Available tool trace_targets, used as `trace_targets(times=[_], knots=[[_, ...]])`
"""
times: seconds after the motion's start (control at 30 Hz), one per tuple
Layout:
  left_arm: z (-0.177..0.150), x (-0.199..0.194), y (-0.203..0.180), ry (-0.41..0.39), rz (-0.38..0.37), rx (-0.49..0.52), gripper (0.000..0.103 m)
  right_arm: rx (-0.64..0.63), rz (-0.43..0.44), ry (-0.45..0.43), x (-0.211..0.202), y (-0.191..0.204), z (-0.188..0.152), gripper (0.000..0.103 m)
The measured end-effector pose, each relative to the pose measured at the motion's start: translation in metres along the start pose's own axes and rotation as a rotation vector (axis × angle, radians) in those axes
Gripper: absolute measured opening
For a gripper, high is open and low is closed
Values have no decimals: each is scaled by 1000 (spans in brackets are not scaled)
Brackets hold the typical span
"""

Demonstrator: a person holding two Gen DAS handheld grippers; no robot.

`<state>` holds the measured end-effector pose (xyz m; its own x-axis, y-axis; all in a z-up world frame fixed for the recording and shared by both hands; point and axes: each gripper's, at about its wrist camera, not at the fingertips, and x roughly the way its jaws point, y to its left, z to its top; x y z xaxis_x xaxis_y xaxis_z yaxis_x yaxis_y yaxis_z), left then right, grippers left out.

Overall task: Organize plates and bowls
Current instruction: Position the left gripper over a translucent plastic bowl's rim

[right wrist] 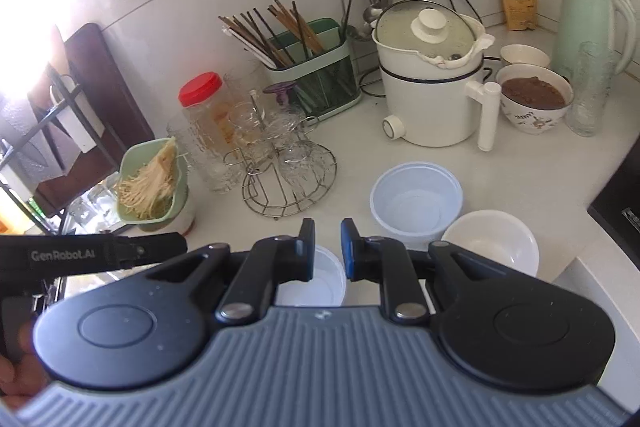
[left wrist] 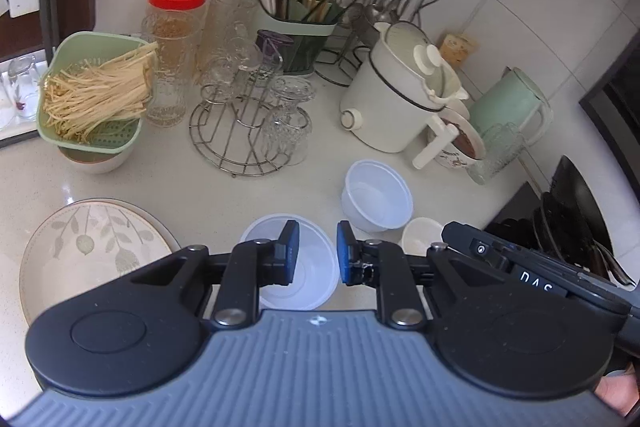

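Note:
My left gripper (left wrist: 318, 247) is open and empty, hovering above a clear plastic bowl (left wrist: 308, 279) on the white counter. A leaf-patterned plate (left wrist: 88, 251) lies to its left. A second clear plastic bowl (left wrist: 378, 195) and a small white bowl (left wrist: 420, 237) sit to the right. My right gripper (right wrist: 327, 247) is open a little and empty, above the same near plastic bowl (right wrist: 326, 283). The other plastic bowl (right wrist: 416, 201) and the white bowl (right wrist: 490, 241) lie to its right.
A wire rack with glasses (left wrist: 248, 115), a green colander of noodles (left wrist: 94, 91), a red-lidded jar (left wrist: 174, 39), a chopstick holder (left wrist: 296, 15) and a white electric pot (left wrist: 400, 95) stand behind. A bowl of brown food (right wrist: 534, 99) and a green kettle (right wrist: 588, 23) stand at the right.

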<state>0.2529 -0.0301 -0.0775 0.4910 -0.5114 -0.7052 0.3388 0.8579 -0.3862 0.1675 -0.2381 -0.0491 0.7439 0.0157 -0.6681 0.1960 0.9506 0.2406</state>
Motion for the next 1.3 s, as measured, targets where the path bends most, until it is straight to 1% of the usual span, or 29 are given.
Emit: trace_targets(times=[0.27,0.37,0.6,0.77,0.97,1.17,1.3], knots=[[-9,-10,5,9,-62,46,22,31,-78,-30,-22,8,-14,18],[-15,-8,7,25,-85,61,22,31,-103,-40,-27,11,-22,18],[-29,6,4,80,-101,65,22,53,-154,7,-31,3,-38,18],[-29,23,-4,119,-109,86,22,91,-165,45,-22,-7,-47,18],[-17,54,-19,139,-90,103,22,85,-165,54,-3,-25,-33,18],[8,84,-29,142,-56,69,22,79,-143,70,21,-47,-9,18],[21,105,-32,159,-45,43,30,65,-127,81,40,-60,8,18]])
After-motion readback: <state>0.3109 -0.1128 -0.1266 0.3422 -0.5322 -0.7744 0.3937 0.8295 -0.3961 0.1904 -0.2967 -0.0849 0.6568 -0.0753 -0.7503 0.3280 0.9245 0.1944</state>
